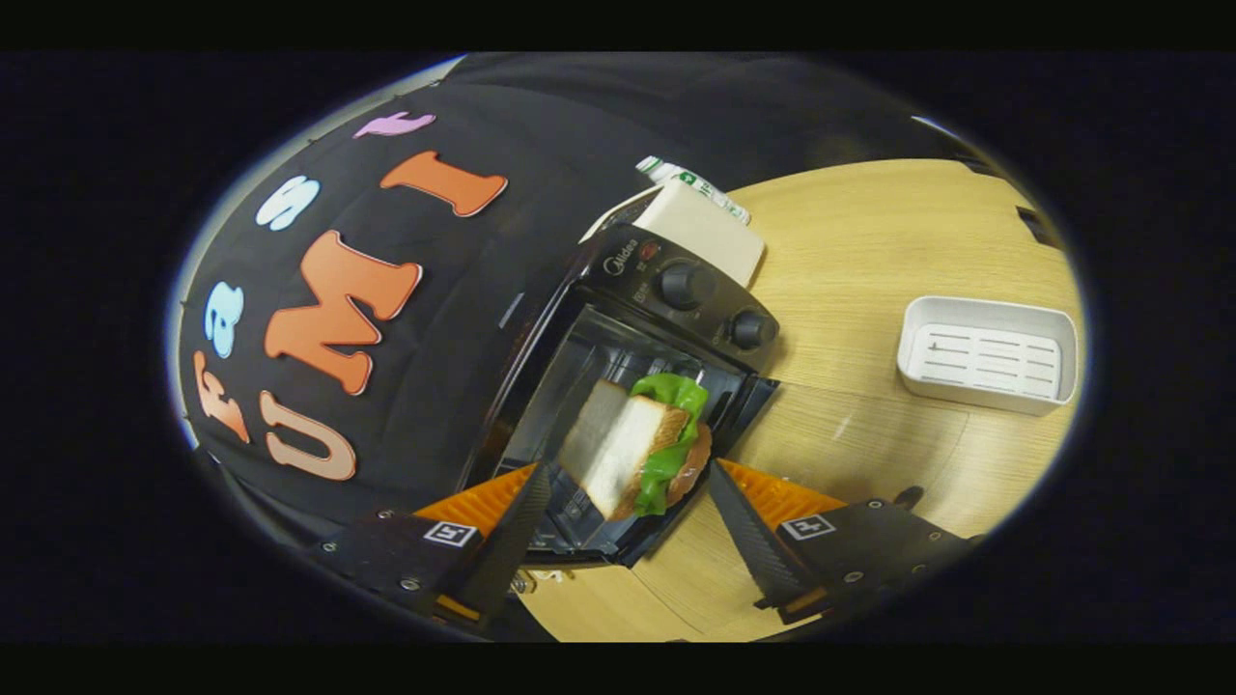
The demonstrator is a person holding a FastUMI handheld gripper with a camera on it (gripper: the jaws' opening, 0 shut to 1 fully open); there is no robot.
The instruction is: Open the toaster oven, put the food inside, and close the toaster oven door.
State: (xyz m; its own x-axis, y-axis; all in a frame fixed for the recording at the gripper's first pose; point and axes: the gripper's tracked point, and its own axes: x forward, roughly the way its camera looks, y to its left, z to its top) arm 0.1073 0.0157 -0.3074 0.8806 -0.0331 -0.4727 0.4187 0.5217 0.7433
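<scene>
A sandwich (628,439) of white bread, green lettuce and a brown filling sits between my two fingers, which press on its opposite flat sides, so my gripper (628,471) is shut on it. The view is rolled sideways. Just beyond the sandwich stands the black toaster oven (632,265) with two knobs, its door (618,548) swung down and open. The sandwich hangs at the mouth of the oven, over the lowered door, with the wire rack (618,362) behind it.
The oven stands on a light wooden table (869,241). A white slotted tray (990,352) lies on the table off to the oven's knob side. A cream box (710,232) and a green-printed carton (690,179) rest behind the oven by the black cloth wall.
</scene>
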